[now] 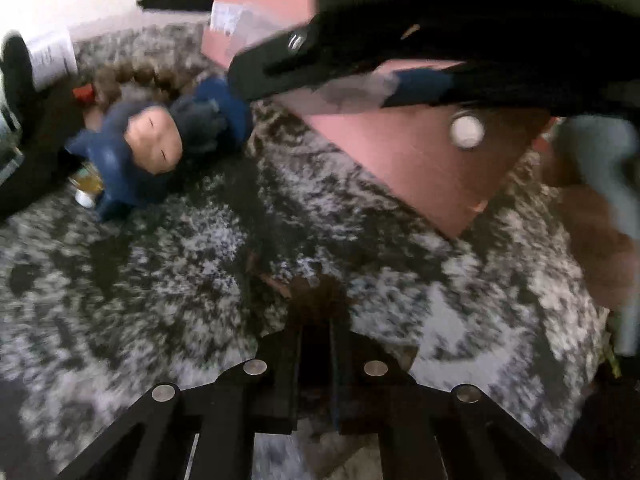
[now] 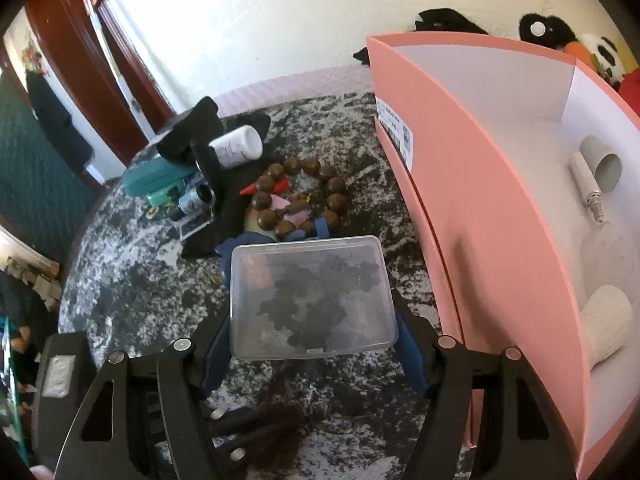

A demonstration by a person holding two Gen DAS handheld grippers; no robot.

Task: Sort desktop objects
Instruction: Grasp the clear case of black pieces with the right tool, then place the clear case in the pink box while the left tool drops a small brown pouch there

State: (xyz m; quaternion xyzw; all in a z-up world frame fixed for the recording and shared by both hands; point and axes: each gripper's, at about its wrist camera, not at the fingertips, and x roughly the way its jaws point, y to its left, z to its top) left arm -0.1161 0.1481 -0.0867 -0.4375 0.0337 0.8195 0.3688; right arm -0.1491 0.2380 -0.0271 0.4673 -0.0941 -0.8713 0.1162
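My right gripper [image 2: 314,312] is shut on a clear plastic box [image 2: 312,296] with dark beads inside, held above the mottled grey tabletop beside the pink storage box [image 2: 472,216]. My left gripper [image 1: 316,320] is shut on a small brown tassel-like thing [image 1: 318,292] low over the tabletop; it also shows under the right gripper in the right wrist view [image 2: 276,428]. A blue-clad doll [image 1: 156,148] lies on the table left of the pink box [image 1: 420,152]. A brown bead bracelet [image 2: 304,196] lies beyond the clear box.
Inside the pink box lie a grey cup [image 2: 602,162], a white tube [image 2: 586,184] and a white cup [image 2: 606,322]. A white bottle [image 2: 236,146], teal case [image 2: 154,178], small camera [image 2: 196,200] and black cloth sit at the table's far left. Plush toys [image 2: 600,54] stand behind.
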